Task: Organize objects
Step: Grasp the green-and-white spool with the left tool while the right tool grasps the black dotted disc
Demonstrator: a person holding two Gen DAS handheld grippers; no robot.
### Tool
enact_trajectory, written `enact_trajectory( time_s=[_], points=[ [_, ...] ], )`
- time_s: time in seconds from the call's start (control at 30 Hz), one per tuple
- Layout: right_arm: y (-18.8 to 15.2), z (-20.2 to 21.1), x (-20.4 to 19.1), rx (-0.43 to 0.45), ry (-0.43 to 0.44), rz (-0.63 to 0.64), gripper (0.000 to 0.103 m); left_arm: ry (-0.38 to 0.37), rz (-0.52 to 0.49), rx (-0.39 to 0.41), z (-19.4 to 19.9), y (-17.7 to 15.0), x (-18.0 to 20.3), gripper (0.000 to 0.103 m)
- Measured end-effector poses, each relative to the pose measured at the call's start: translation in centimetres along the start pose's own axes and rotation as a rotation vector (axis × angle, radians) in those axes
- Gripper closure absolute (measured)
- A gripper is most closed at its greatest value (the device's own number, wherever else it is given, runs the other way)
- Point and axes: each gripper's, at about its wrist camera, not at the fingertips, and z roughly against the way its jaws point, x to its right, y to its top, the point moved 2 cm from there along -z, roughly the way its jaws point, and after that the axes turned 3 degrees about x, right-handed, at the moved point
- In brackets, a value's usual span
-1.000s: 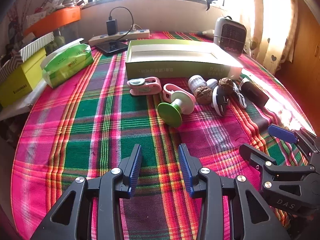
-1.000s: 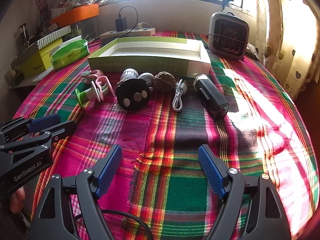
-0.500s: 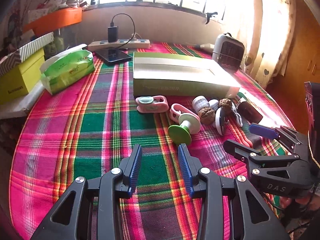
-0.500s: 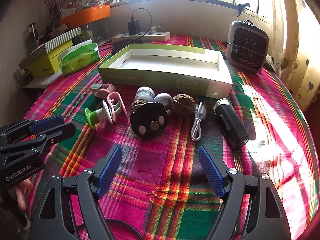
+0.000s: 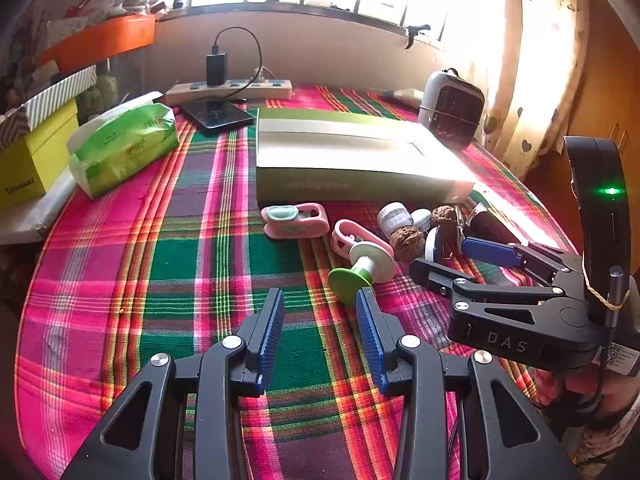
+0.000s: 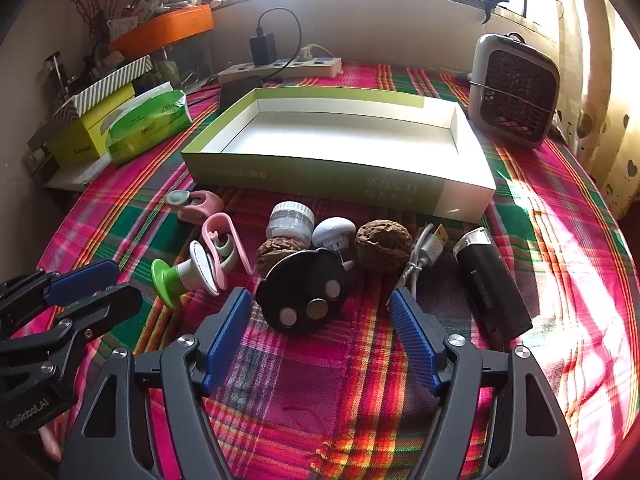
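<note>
Plaid cloth in pink, green and red covers the worktop [image 5: 120, 280] in the left wrist view, and the open green box [image 5: 352, 160] serves as the landmark. In front of the box a row of small things is laid out: a pink clip [image 5: 294, 220], a green-footed spool [image 5: 360, 270], a white bottle [image 5: 394, 218] and two walnuts [image 5: 408, 240]. The left hand-held gripper [image 5: 320, 324] is held low, well in front of the box, its jaws spread and nothing between them. The right hand-held gripper [image 5: 460, 256] is seen at the right end of the row, likewise spread and empty.

In the right wrist view the box [image 6: 340, 172] is shown empty inside. Just in front of it lie the white bottle [image 6: 290, 218], a white plug [image 6: 334, 232], a walnut [image 6: 384, 244], a USB cable [image 6: 424, 252] and a black torch [image 6: 492, 288]. A black round disc [image 6: 304, 296] sits nearest, between the spread pads of the right hand-held gripper [image 6: 320, 328], though contact cannot be told.

The step in hand is judged to be the approach for a first pick, since nothing is yet in the box. The next move probably calls for the right jaws to be lowered around the disc, pressed together, and the disc carried over the near wall into the box.
</note>
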Motion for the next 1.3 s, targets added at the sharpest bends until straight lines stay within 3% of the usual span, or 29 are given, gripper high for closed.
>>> enact_trajectory(
  time_s=[0.27,0.53,1.3],
  points=[
    [0.0,0.0,0.6,0.001,-0.003,-0.017,0.057,-0.030,-0.015,-0.004,-0.4,0.7,0.4,0.067],
    [-0.4,0.2,1.3,0.001,0.012,-0.051,0.073,-0.048,-0.036,-0.022,-1.3,1.0,1.0,0.067],
    [-1.1,0.9,1.7,0.005,0.072,-0.076,0.074,-0.022,-0.093,-0.098,-4.6,1.4,2.2,0.067]
  ],
)
